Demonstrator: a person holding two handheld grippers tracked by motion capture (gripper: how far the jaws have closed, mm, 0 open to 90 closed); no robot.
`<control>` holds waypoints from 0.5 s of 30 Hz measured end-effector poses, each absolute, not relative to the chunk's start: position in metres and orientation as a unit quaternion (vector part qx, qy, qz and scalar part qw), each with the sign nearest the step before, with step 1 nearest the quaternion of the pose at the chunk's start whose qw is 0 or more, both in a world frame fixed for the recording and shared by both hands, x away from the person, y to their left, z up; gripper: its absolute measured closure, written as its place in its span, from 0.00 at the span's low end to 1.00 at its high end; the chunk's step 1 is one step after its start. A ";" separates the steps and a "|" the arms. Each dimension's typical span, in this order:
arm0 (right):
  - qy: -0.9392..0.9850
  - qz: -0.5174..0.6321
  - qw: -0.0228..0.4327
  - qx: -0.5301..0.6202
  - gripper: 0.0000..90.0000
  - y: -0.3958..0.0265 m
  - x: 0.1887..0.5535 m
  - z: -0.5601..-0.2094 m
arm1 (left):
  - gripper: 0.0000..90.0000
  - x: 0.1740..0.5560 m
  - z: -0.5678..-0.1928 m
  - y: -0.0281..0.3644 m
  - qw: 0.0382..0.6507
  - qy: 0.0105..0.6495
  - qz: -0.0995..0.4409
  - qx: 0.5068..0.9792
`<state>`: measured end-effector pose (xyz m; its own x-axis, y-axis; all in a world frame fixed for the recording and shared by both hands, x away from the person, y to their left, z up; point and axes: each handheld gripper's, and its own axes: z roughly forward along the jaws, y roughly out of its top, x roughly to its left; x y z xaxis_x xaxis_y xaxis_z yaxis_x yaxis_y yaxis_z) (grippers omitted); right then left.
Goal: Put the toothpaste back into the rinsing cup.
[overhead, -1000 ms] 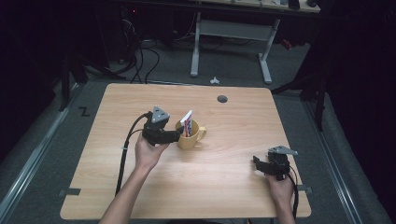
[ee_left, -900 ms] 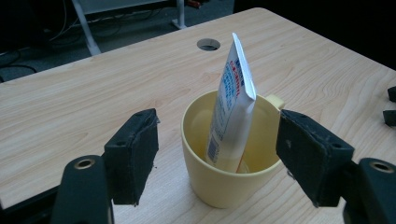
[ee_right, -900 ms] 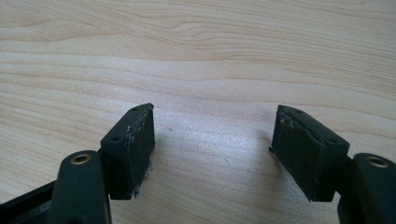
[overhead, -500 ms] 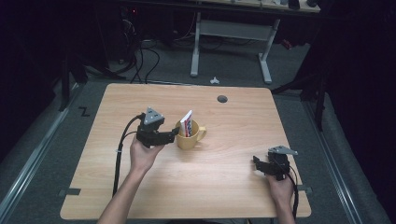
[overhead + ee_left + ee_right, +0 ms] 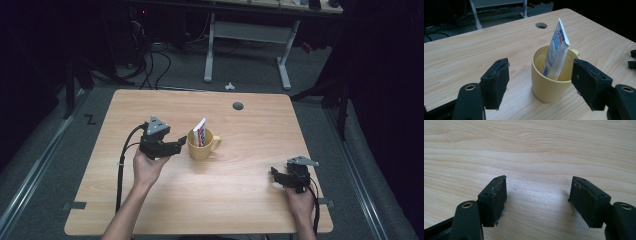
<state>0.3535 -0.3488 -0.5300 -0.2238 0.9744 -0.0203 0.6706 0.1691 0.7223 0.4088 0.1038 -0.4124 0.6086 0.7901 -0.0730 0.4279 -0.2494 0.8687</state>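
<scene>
A yellow mug (image 5: 201, 146) stands near the middle of the wooden table (image 5: 150, 105), its handle to the right. A white tube with blue and red print (image 5: 200, 132) stands upright in it, crimped end up. My left gripper (image 5: 180, 144) is open just left of the mug, apart from it. In the left gripper view the mug (image 5: 549, 82) and tube (image 5: 555, 50) sit just beyond my open left gripper (image 5: 540, 86). My right gripper (image 5: 274, 174) rests open near the front right. The right gripper (image 5: 537, 202) has only bare wood between its pads.
A round cable hole (image 5: 238, 106) lies in the table toward the back right. A desk frame (image 5: 247, 45) and cables (image 5: 150, 60) stand on the floor behind the table. Black cords trail from both grippers toward the front edge.
My left gripper has drawn back to the left, away from the mug. The mug, the tube and the right gripper stay where they were.
</scene>
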 end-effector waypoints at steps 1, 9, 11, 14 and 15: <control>0.722 0.301 0.252 0.570 0.33 -0.349 0.353 -0.530 | 0.34 0.408 -0.412 0.105 0.466 0.398 0.194 0.766; 0.722 0.301 0.252 0.570 0.33 -0.349 0.353 -0.530 | 0.34 0.406 -0.412 0.111 0.469 0.403 0.197 0.761; 0.722 0.301 0.252 0.570 0.33 -0.349 0.353 -0.530 | 0.34 0.405 -0.413 0.112 0.469 0.405 0.198 0.759; 0.722 0.301 0.252 0.570 0.33 -0.349 0.353 -0.530 | 0.34 0.404 -0.413 0.115 0.469 0.409 0.198 0.758; 0.722 0.301 0.252 0.570 0.33 -0.349 0.353 -0.530 | 0.34 0.404 -0.413 0.116 0.469 0.409 0.198 0.757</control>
